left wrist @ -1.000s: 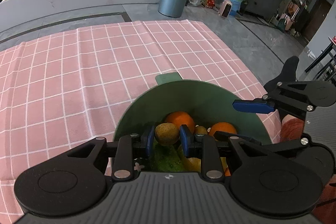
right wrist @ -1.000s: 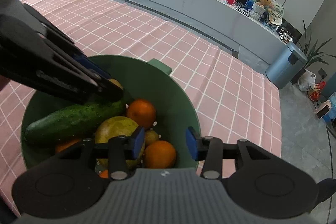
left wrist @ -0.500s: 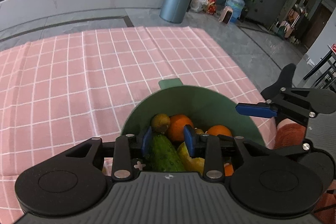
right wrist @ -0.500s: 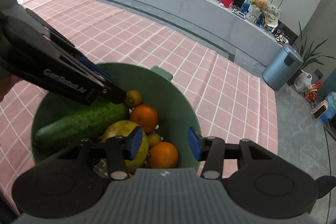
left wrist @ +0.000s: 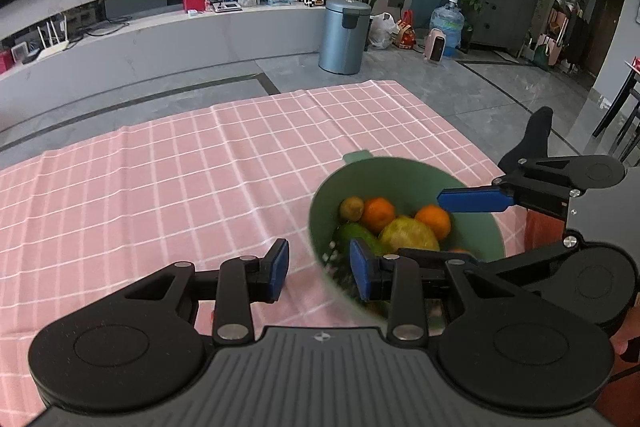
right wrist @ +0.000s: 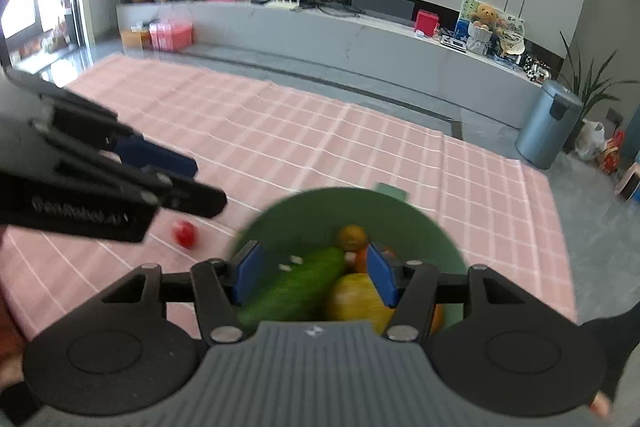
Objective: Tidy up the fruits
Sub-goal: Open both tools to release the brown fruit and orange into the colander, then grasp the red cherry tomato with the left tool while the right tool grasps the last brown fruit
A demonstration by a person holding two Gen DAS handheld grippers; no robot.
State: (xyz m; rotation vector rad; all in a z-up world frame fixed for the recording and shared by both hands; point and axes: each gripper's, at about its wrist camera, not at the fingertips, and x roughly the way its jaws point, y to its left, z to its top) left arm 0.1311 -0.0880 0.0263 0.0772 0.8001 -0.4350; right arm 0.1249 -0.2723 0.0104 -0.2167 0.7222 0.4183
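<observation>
On the pink checked tablecloth (left wrist: 168, 187), the round green plastic bowl (left wrist: 472, 227) holds two oranges, a green cucumber (right wrist: 296, 287) and a yellow fruit. The left gripper (left wrist: 318, 269) and right gripper (right wrist: 312, 273) are both spread and hold nothing. A small red fruit (right wrist: 185, 233) lies at the bowl's 9 o'clock.

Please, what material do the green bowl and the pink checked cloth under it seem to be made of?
The green bowl looks like matte plastic: one even colour, thin smooth wall, a moulded tab at its rim, no shine. The pink checked cloth looks like woven fabric: soft creases and fold lines run across it, and it has no gloss. Neither can be confirmed by sight alone.
</observation>
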